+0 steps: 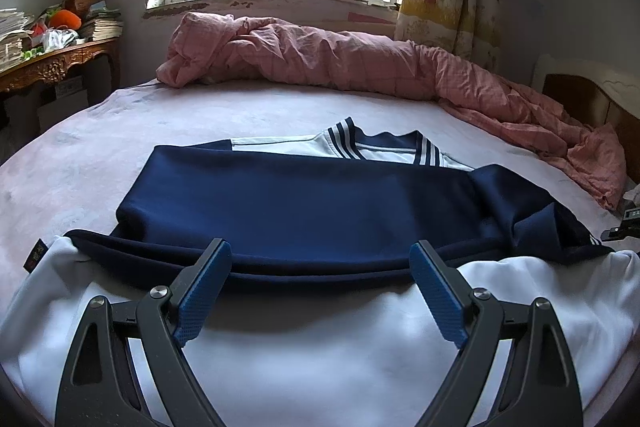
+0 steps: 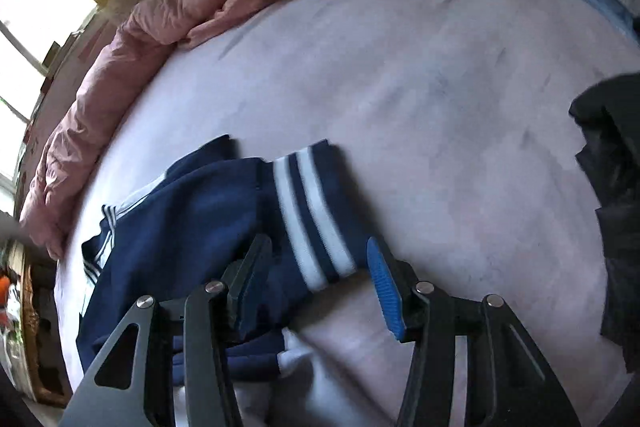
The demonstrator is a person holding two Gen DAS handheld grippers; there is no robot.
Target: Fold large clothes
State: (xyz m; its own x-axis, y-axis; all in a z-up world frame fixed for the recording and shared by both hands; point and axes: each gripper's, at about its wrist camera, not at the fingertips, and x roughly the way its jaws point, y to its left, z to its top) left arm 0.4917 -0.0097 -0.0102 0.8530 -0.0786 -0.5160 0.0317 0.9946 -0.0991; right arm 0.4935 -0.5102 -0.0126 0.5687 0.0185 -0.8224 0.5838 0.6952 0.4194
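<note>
A navy and white jacket (image 1: 312, 195) lies flat on the pale pink bed sheet (image 1: 120, 131), its navy sleeves folded across the body and its striped collar (image 1: 352, 143) at the far side. My left gripper (image 1: 320, 267) is open and empty, low over the white hem (image 1: 320, 339) at the near edge. In the right wrist view the jacket (image 2: 192, 219) lies at the lower left, and a striped sleeve cuff (image 2: 316, 223) lies between the fingers of my right gripper (image 2: 320, 267), which is open. This view is blurred.
A crumpled pink quilt (image 1: 360, 63) runs along the far side of the bed and down its right side (image 2: 160, 27). A carved wooden desk (image 1: 52, 67) piled with books stands at the left. A dark garment (image 2: 616, 195) lies at the right edge.
</note>
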